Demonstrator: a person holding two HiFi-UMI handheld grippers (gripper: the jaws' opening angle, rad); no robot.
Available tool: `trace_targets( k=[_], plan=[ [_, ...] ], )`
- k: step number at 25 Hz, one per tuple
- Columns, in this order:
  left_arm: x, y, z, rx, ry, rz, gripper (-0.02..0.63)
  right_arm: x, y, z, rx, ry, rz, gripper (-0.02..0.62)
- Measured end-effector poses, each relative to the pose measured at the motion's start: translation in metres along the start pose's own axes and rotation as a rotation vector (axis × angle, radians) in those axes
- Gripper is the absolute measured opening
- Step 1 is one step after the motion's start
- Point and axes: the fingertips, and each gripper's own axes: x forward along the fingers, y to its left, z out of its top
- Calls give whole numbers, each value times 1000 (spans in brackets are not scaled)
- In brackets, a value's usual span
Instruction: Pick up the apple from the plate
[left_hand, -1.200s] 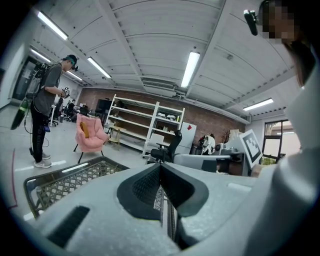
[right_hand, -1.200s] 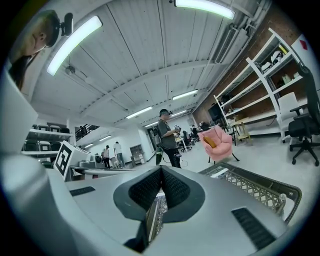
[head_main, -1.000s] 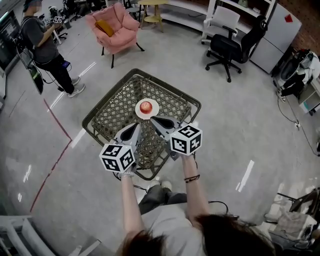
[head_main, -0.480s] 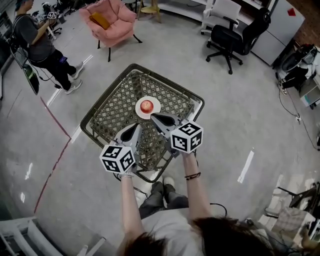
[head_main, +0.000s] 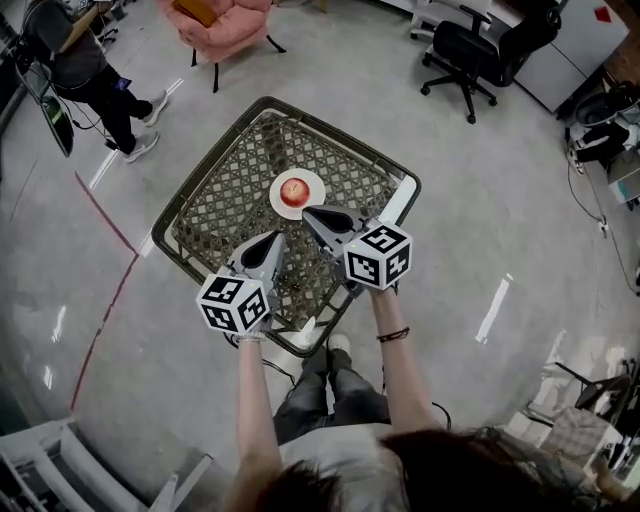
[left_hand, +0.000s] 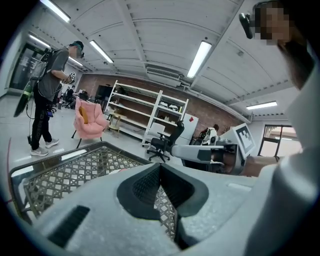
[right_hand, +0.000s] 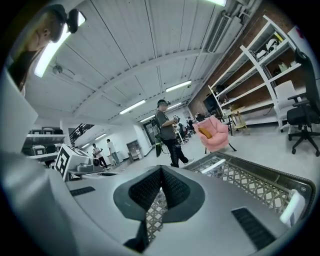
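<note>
Grey workshop floor is seen around a lattice bench (head_main: 225, 205). A red apple (head_main: 293, 190) is set on a white plate (head_main: 317, 182) mid-bench, just beyond the right gripper (head_main: 309, 212). The left gripper (head_main: 275, 238) is held further back. Both jaws are clenched, empty.

The right gripper (right_hand: 161, 171), jaws together on nothing, points over a lattice-topped table (right_hand: 240, 182), with a standing person (right_hand: 167, 134) and pink armchair (right_hand: 215, 134) far beyond, shelving (right_hand: 256, 84) right.
</note>
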Motion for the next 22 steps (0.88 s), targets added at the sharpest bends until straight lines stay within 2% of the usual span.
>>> trace_targets(
  k=[16, 22],
  plan=[
    [41, 41, -28, -16, 39, -10, 11, 29, -45, -33, 33, 32, -2, 9],
    [52, 47, -42, 6, 60, -15, 11, 32, -58, -51, 36, 51, -3, 9]
  ],
)
